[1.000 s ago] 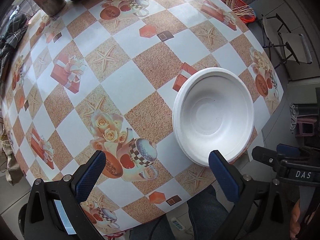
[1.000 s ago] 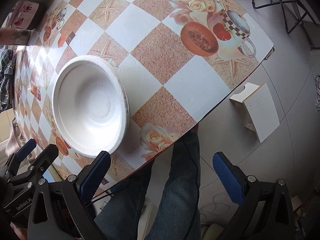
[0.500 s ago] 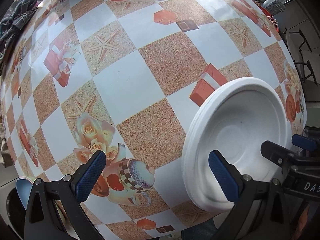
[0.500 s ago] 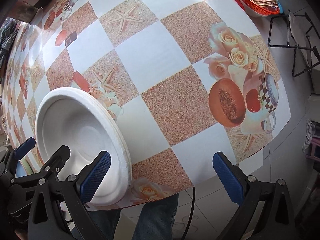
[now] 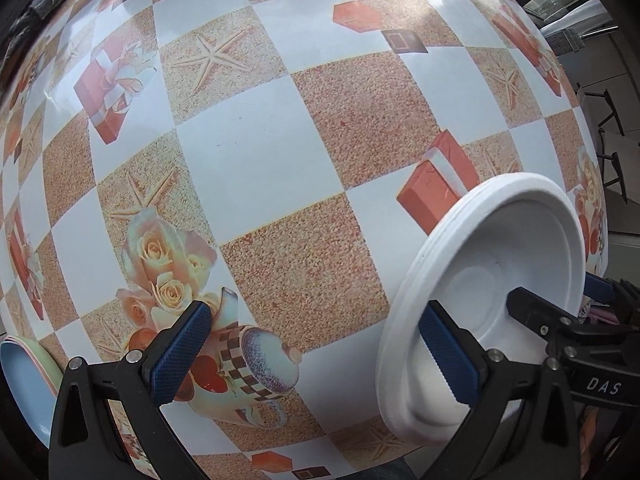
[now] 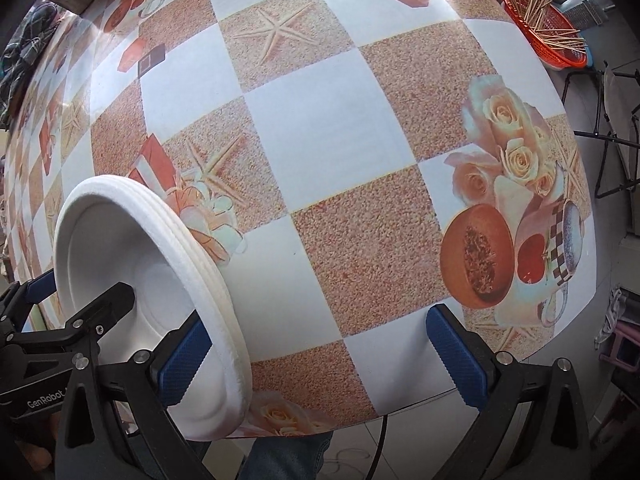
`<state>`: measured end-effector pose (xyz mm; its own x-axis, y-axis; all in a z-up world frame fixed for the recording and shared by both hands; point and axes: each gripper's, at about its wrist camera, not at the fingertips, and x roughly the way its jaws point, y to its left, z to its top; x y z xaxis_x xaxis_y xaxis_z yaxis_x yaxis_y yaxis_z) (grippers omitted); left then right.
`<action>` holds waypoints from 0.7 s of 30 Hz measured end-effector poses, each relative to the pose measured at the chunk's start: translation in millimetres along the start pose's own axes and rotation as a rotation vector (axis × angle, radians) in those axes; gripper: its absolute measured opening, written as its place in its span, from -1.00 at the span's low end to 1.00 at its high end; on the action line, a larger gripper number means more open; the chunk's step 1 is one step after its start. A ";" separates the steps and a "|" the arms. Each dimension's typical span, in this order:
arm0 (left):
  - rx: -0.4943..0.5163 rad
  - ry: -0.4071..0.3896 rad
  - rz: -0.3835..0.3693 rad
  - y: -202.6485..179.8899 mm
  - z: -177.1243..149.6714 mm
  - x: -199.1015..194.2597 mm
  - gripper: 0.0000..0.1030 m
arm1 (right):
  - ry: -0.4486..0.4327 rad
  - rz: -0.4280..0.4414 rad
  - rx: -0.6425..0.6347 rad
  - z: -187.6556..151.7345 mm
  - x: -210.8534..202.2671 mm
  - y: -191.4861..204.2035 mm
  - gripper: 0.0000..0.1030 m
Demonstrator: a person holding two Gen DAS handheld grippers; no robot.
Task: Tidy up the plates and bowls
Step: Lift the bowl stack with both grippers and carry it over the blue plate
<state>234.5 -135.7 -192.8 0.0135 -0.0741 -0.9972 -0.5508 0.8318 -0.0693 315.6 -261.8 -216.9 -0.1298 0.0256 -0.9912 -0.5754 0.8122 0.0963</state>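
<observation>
A stack of white foam bowls [image 5: 496,280] sits on the patterned tablecloth near the table's front edge; it also shows in the right wrist view [image 6: 120,264]. My left gripper [image 5: 316,354] is open, its right finger reaching inside the bowl at the near rim. My right gripper [image 6: 324,354] is open, its left finger inside the same bowl from the other side. Each gripper appears in the other's view. A light blue and green plate edge [image 5: 24,380] shows at the far lower left.
The checkered tablecloth [image 5: 256,168] covers the table. An orange basket of sticks [image 6: 548,28] stands at the far right corner. Folding chairs [image 6: 612,120] stand right of the table. The person's jeans [image 6: 288,456] are below the table edge.
Both grippers have come down and forward toward the table. Each now has one finger inside the white bowl, which fills more of both views.
</observation>
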 end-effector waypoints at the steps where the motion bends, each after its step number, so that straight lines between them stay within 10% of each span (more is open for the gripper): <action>1: -0.002 0.000 0.000 0.2 -0.1 -0.7 1.00 | -0.015 0.002 0.007 -2.1 -0.3 -0.5 1.00; 13: 0.049 0.039 -0.004 -5.6 12.1 1.4 0.82 | -0.071 -0.002 0.017 -33.0 -10.3 -5.7 0.89; 18: 0.114 0.024 -0.002 -26.9 15.0 -5.1 0.39 | -0.082 0.045 -0.028 -32.9 -21.5 18.8 0.16; 21: 0.149 0.023 -0.052 -38.1 16.1 -9.8 -0.27 | -0.053 0.142 0.003 -34.8 -23.3 25.8 -0.51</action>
<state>268.8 -157.8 -180.9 0.0185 -0.1305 -0.9913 -0.4200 0.8987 -0.1262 275.7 -261.7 -188.2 -0.1674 0.1712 -0.9709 -0.5520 0.7997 0.2362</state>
